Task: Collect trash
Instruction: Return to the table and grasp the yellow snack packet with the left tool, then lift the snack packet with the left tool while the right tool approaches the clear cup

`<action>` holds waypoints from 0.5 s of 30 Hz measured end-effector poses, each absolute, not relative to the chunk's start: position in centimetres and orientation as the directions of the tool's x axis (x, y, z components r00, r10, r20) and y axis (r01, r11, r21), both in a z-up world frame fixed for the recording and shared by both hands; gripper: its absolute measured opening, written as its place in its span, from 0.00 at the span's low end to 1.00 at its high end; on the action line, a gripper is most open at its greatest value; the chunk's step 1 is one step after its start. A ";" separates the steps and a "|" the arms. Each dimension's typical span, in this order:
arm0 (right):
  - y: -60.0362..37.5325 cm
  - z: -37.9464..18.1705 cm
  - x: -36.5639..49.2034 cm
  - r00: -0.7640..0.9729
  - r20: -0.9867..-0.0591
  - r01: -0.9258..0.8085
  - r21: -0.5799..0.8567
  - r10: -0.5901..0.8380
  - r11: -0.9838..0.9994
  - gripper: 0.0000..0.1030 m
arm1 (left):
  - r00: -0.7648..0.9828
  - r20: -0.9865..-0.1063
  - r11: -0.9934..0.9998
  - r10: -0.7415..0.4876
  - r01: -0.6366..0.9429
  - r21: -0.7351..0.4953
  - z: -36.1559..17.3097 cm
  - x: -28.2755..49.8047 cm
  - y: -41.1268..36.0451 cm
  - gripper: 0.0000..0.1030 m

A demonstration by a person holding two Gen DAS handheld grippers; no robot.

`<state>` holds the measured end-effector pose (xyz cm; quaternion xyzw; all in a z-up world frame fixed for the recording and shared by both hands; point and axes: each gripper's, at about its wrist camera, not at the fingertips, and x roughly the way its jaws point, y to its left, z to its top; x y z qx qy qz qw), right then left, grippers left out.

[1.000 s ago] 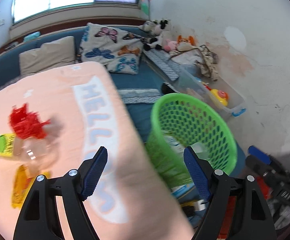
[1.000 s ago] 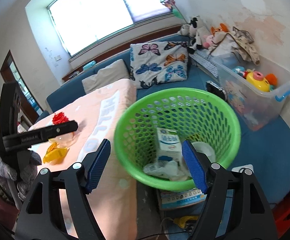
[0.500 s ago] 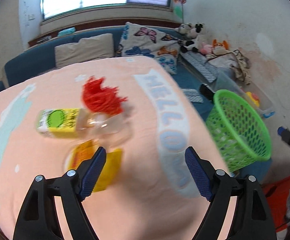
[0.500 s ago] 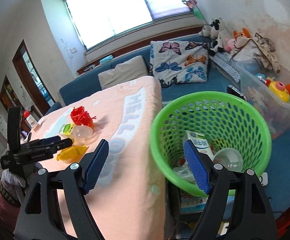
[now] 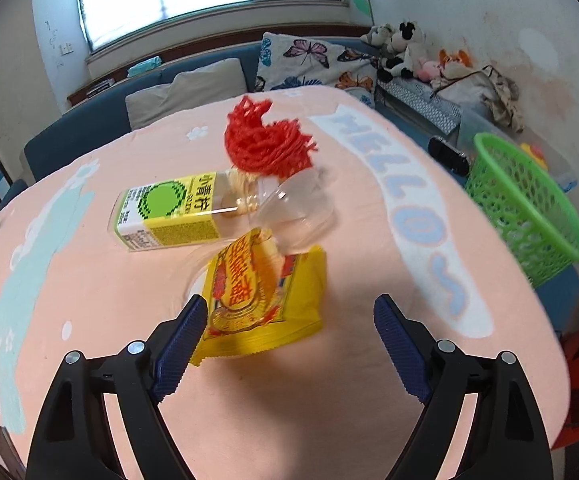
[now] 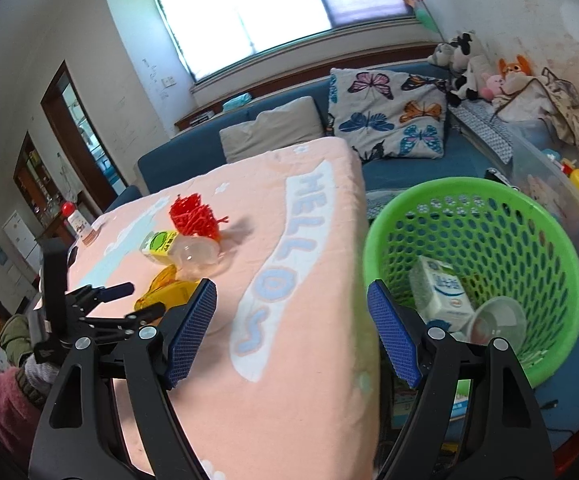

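Note:
On the pink table (image 5: 369, 380) lie a yellow snack wrapper (image 5: 265, 292), a yellow-green drink carton (image 5: 169, 210), a clear plastic cup (image 5: 297, 208) and a red yarn tuft (image 5: 267, 140). My left gripper (image 5: 289, 340) is open just above the wrapper's near edge, empty. It shows in the right wrist view (image 6: 129, 302) too. My right gripper (image 6: 291, 332) is open and empty, over the table's edge beside the green basket (image 6: 485, 208). The basket holds a white milk carton (image 6: 441, 288) and a clear cup (image 6: 497, 322).
A blue sofa (image 6: 401, 168) with a butterfly pillow (image 6: 393, 112) stands behind the table. A clear toy bin (image 6: 557, 184) sits at the right wall. A person (image 6: 1, 332) sits at the left. A small bottle (image 6: 75, 220) stands on the table's far left corner.
My left gripper swung left from the basket to the trash on the table and closed in on the yellow wrapper. My right gripper drew back and left from above the basket.

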<state>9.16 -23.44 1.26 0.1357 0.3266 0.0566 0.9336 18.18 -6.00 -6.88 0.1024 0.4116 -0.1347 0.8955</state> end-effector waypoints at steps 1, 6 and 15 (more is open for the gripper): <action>-23.2 1.2 9.3 0.777 -0.597 -0.022 0.290 0.198 0.957 0.76 | 0.624 -0.765 0.943 -0.158 0.326 0.072 -7.0 18.3 -6.0 0.80; -21.6 1.0 10.2 0.763 -0.609 -0.048 0.283 0.218 0.958 0.76 | 0.620 -0.771 0.941 -0.145 0.328 0.087 -7.8 19.2 -5.7 0.74; -19.5 0.4 11.4 0.744 -0.621 -0.078 0.284 0.245 0.956 0.76 | 0.619 -0.769 0.936 -0.158 0.342 0.082 -8.5 19.7 -4.9 0.50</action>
